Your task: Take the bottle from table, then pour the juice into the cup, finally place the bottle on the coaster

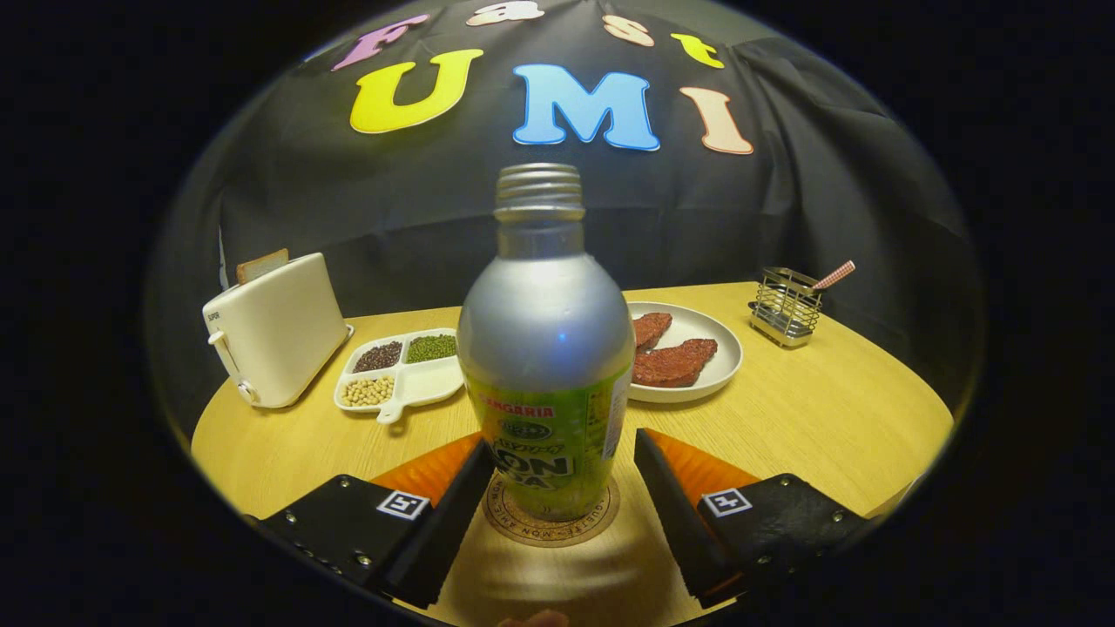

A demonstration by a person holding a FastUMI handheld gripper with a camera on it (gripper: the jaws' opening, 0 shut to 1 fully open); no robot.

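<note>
Silver aluminium bottle with green label is standing upright on round cork coaster on wooden bench; gripper jaws are flanking it, open, apparently untouching; judging release step, retreating straight back should avoid tipping.

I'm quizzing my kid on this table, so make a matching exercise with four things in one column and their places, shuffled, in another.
Things:
1. silver metal bottle
2. cream toaster
3. round white plate
4. wire rack

Places:
A. far side, beyond the plate
B. on the round cork coaster, between the open gripper fingers
C. beside the divided bean tray
D. behind the bottle, holding red slabs

Pairs: 1-B, 2-C, 3-D, 4-A
</note>
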